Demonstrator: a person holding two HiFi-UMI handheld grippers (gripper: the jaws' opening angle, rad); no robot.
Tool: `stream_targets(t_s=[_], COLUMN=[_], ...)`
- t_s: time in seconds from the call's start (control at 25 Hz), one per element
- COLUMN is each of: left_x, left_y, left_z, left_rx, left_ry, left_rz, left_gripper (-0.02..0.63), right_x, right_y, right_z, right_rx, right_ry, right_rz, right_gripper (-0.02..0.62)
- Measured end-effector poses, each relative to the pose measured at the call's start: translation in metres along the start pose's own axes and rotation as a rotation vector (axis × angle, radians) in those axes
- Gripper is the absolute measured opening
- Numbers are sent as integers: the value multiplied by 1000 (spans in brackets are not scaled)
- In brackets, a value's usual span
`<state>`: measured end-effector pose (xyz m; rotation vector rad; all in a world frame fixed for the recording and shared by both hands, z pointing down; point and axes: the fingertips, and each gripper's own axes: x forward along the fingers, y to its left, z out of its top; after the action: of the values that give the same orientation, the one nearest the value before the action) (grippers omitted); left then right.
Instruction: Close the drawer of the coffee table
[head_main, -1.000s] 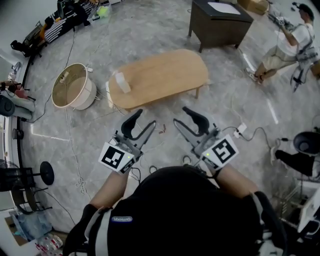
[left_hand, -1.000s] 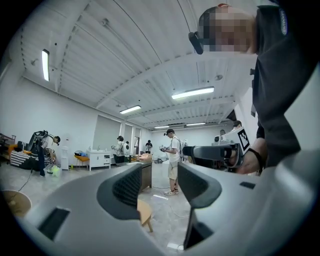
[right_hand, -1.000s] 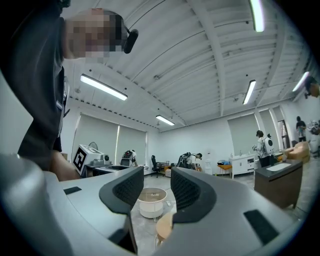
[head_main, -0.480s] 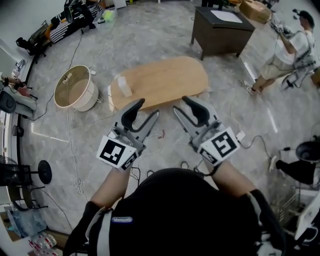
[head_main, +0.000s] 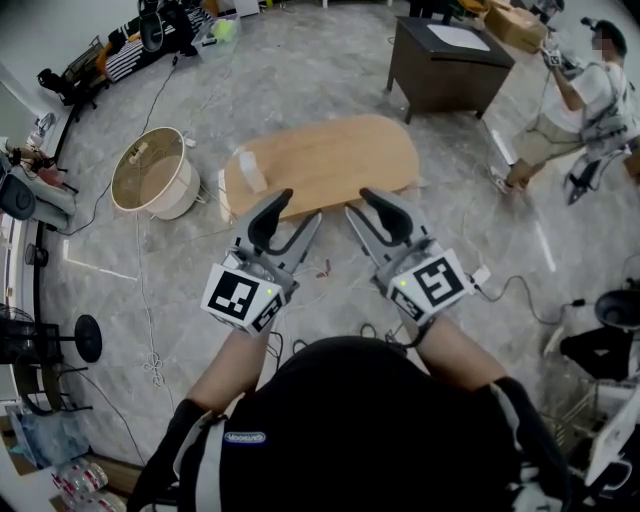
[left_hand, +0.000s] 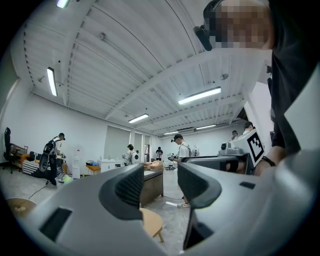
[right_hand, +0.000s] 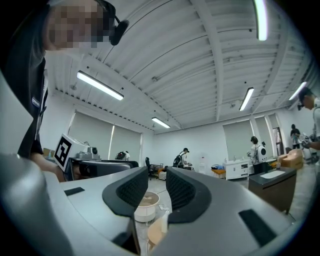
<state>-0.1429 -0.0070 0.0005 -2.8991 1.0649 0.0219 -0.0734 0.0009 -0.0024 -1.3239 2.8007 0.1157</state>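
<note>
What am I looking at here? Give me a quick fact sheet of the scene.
Left gripper: hand-held, open, empty
Right gripper: hand-held, open, empty; jaws have just been closing
Table: wooden, oval, low, ahead of both grippers, not touched
Drawer: not clear from these views
Left of it: round tub on the floor
Further off: dark cabinet; a person standing

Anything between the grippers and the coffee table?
Nothing visible. The left gripper and right gripper hang open and empty, apparently just short of the coffee table, with only floor beneath them. The right gripper's jaws have just been closing, with nothing between them.
</note>
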Motion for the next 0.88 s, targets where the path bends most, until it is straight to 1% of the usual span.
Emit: stream_targets(t_s=[0.2, 0.4, 0.52, 0.6, 0.76, 0.88], left_x=[0, 0, 1, 1, 0, 0], left_y=[1, 2, 3, 3, 2, 4], left_z=[-3, -2, -4, -5, -5, -4], left_rx=[-2, -12, -9, -6, -4, -3], left_ry=[5, 9, 8, 11, 11, 14], left_rz=[-11, -3, -2, -4, -10, -13], left_gripper=[206, 206, 206, 206, 206, 206], right_x=[1, -1, -4, -4, -3, 0], right_y=[-1, 5, 6, 6, 8, 12], right_z=[0, 10, 11, 9, 4, 4], right_rx=[16, 33, 70, 83, 57, 44], right_ry=[-10, -57, -88, -86, -59, -48], right_rz=[-11, 38, 64, 67, 72, 91], right_gripper=[81, 38, 26, 17, 11, 11])
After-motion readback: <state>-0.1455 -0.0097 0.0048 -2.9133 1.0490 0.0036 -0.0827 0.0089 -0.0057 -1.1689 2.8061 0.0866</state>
